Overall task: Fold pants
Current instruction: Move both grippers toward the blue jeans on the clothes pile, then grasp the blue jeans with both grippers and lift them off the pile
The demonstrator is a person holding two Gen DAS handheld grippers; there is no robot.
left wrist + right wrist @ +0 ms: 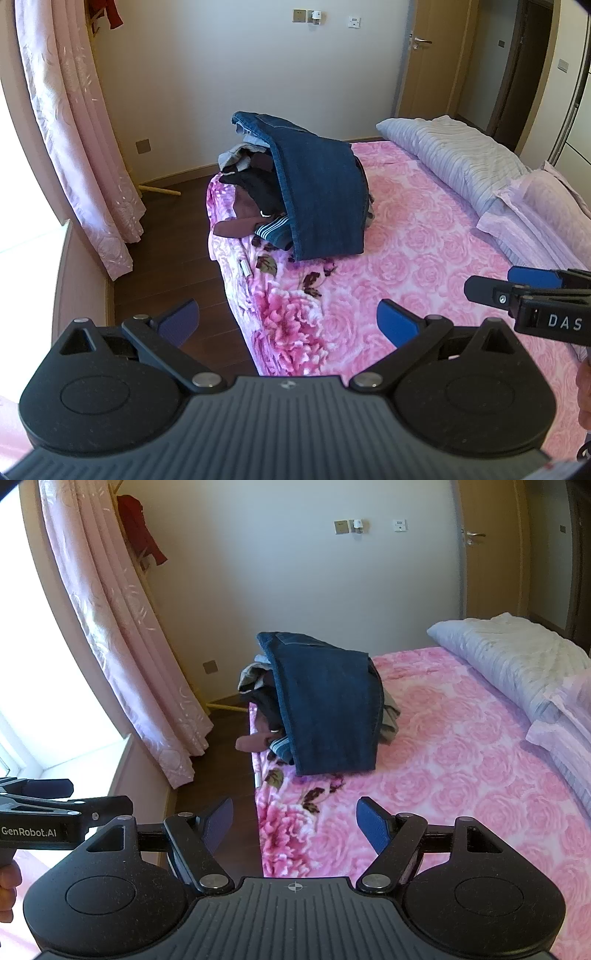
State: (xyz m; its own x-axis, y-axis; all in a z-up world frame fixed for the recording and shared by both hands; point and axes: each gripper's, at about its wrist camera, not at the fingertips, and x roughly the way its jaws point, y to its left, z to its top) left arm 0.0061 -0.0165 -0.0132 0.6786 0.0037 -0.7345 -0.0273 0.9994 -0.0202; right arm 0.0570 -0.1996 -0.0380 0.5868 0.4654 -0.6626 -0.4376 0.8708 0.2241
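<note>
The jeans (317,192) lie draped over a clothes pile (255,192) at the bed's (424,258) far corner, at 12 o'clock and well apart from both tongs, long axis running toward them. The left tongs (288,325) look slightly nearer. Left and right tongs (295,823) are both spread wide, holding and touching nothing.

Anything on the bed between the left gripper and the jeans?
Only bare floral bedspread lies between the open left gripper and the jeans; clearest in the left wrist view.
</note>
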